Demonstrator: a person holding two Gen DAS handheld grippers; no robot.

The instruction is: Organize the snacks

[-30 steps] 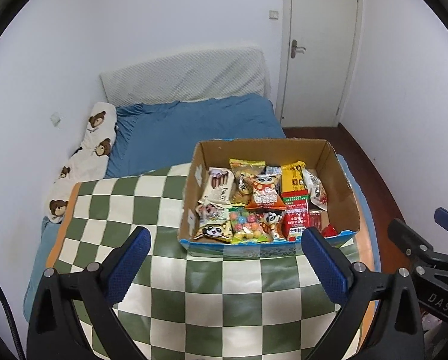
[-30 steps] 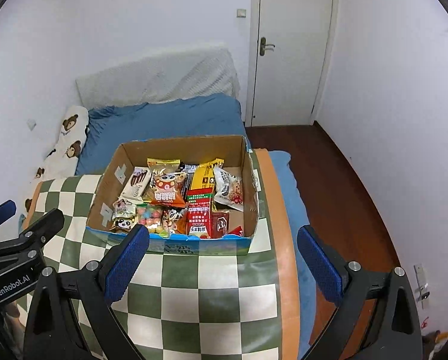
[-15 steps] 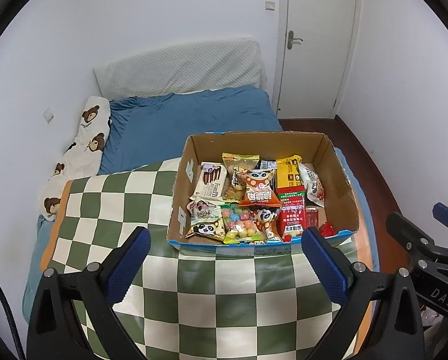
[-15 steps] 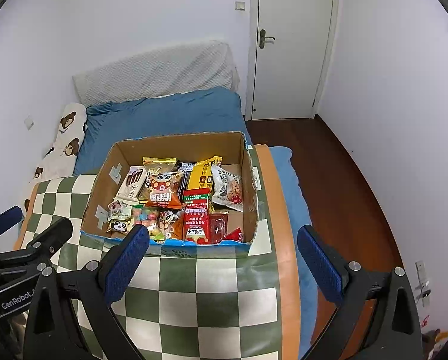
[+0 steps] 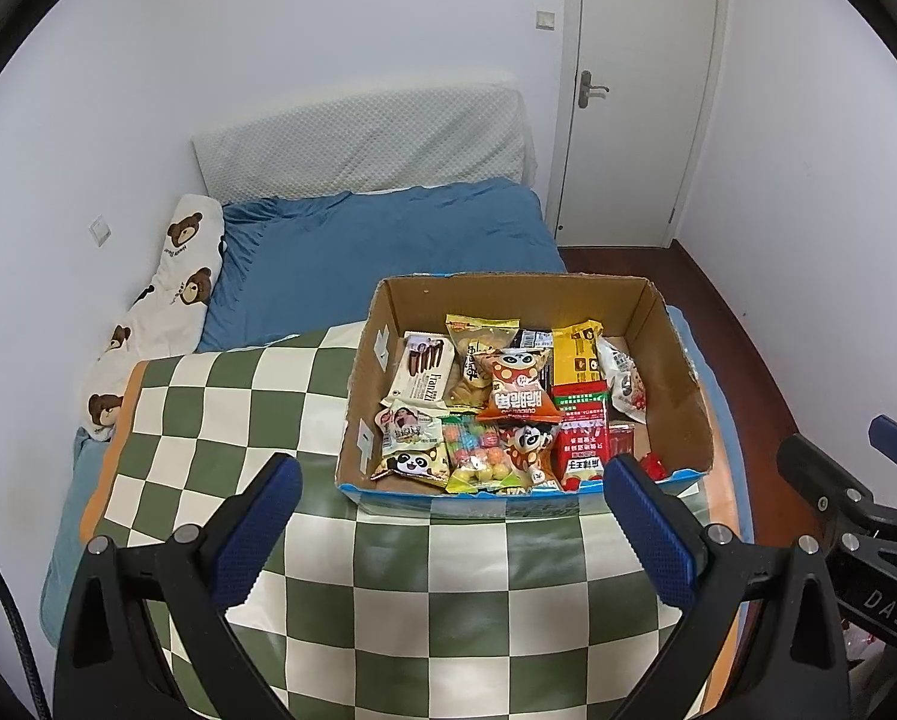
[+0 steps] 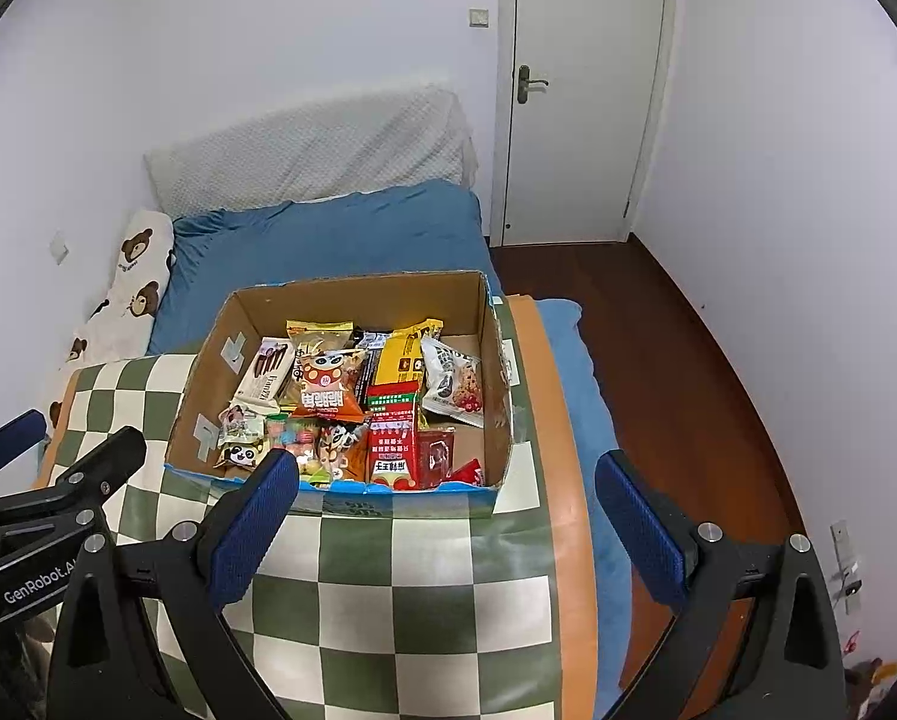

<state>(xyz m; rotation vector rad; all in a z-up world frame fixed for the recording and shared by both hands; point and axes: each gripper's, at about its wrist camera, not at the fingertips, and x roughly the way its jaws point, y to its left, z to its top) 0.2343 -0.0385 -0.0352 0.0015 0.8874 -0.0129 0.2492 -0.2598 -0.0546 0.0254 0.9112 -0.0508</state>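
Note:
An open cardboard box (image 5: 682,378) (image 6: 208,396) sits on a green-and-white checkered cloth (image 5: 220,402) (image 6: 424,594). Inside it lie several snack packets: an orange panda bag (image 5: 517,390) (image 6: 325,384), a white wafer pack (image 5: 421,372), a yellow bag (image 5: 577,351) (image 6: 403,354), a red pack (image 5: 580,450) (image 6: 391,450) and a candy bag (image 5: 475,456). My left gripper (image 5: 448,522) hangs open in front of the box's near wall, holding nothing. My right gripper (image 6: 448,516) is open too, near the box's front right corner, nothing between its fingers.
A blue bed (image 5: 382,252) with a bear-print pillow (image 5: 172,294) and a white headboard cushion (image 5: 364,144) lies behind the cloth. A white door (image 6: 586,96) and dark wooden floor (image 6: 676,372) are to the right. The cloth's orange edge (image 6: 568,480) runs beside the box.
Both views have shifted a little: the box now sits slightly lower and more to the left in the frames. Both grippers stay open and hold nothing.

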